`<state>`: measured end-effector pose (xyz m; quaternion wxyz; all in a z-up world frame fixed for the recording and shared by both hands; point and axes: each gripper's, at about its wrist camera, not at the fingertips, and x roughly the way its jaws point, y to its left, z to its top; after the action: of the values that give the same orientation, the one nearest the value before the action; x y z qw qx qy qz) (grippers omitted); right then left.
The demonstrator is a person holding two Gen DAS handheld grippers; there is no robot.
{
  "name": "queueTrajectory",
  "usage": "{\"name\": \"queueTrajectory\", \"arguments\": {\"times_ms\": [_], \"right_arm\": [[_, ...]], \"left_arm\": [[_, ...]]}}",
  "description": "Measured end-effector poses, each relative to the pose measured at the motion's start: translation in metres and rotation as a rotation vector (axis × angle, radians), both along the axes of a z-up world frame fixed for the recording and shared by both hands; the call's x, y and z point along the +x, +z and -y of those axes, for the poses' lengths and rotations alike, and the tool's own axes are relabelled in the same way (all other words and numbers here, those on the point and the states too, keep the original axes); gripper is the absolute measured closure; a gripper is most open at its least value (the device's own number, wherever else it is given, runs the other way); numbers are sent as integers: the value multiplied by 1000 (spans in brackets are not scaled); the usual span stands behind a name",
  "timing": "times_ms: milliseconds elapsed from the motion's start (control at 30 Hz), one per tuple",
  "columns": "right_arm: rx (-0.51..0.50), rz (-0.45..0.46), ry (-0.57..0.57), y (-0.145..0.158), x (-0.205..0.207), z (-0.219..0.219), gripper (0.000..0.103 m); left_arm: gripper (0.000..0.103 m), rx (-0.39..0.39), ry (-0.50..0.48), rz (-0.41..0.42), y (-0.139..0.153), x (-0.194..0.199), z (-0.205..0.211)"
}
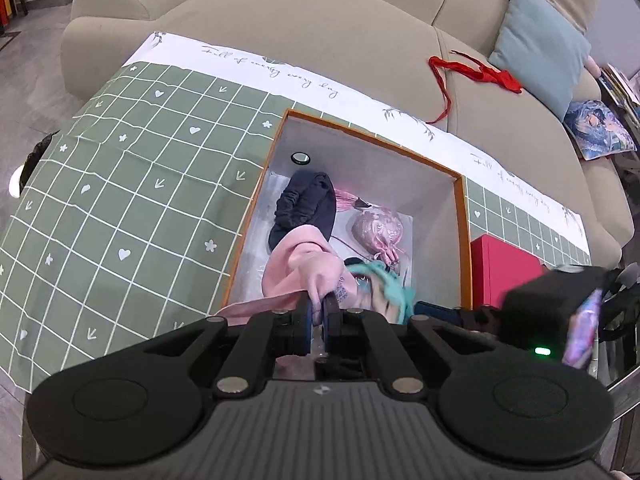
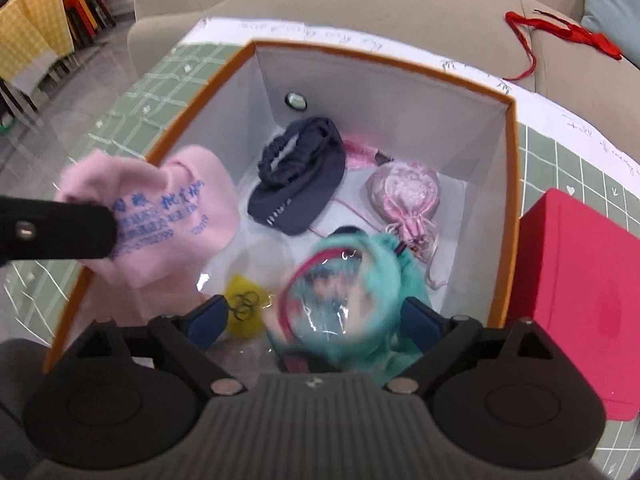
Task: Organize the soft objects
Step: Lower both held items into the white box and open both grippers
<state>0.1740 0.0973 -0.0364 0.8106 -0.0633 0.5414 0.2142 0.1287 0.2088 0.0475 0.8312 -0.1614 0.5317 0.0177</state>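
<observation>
The left gripper (image 1: 316,312) was clenched on a fold of the pink cloth (image 2: 160,208), which hung over the near-left wall of the orange-rimmed box (image 2: 508,216), probably so it could be let go inside. The right gripper (image 2: 312,312) stood released, its jaws spread wide to either side of the teal-haired doll (image 2: 360,280), which looked to be dropping or resting just below them inside the box. Deeper in lay a dark visor cap (image 2: 304,184) and a pink pouch (image 2: 404,192), with a yellow item (image 2: 244,312) near the left fingertip. The box sat on the desk (image 1: 120,200) beside a red box (image 2: 580,300). The doll was blurred and partly in clear wrap, so whether the pads touched it was unclear.
</observation>
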Motion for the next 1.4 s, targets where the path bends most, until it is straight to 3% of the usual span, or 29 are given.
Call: {"name": "queueTrajectory", "arguments": {"times_ms": [67, 200, 333, 567, 800, 900, 967, 1067, 1400], "right_arm": [[29, 8, 1, 9, -5, 4, 4], [61, -9, 22, 21, -13, 11, 3], [54, -18, 24, 20, -17, 14, 3], [108, -43, 2, 17, -21, 16, 3], [92, -53, -9, 12, -18, 15, 3], [90, -53, -21, 12, -16, 15, 3], [90, -56, -26, 12, -15, 14, 3], [89, -58, -29, 12, -14, 13, 3], [103, -50, -36, 20, -15, 14, 3]], "left_arm": [[98, 7, -3, 10, 1, 2, 0], [98, 13, -38, 10, -5, 13, 5], [98, -33, -23, 2, -20, 25, 8], [98, 82, -74, -44, -47, 42, 24], [93, 82, -51, -93, -62, 40, 16], [70, 108, -44, -105, -63, 38, 14], [48, 122, -54, -105, -62, 37, 14], [29, 134, -69, -96, -61, 35, 14], [24, 146, -95, -73, -46, 26, 18]]}}
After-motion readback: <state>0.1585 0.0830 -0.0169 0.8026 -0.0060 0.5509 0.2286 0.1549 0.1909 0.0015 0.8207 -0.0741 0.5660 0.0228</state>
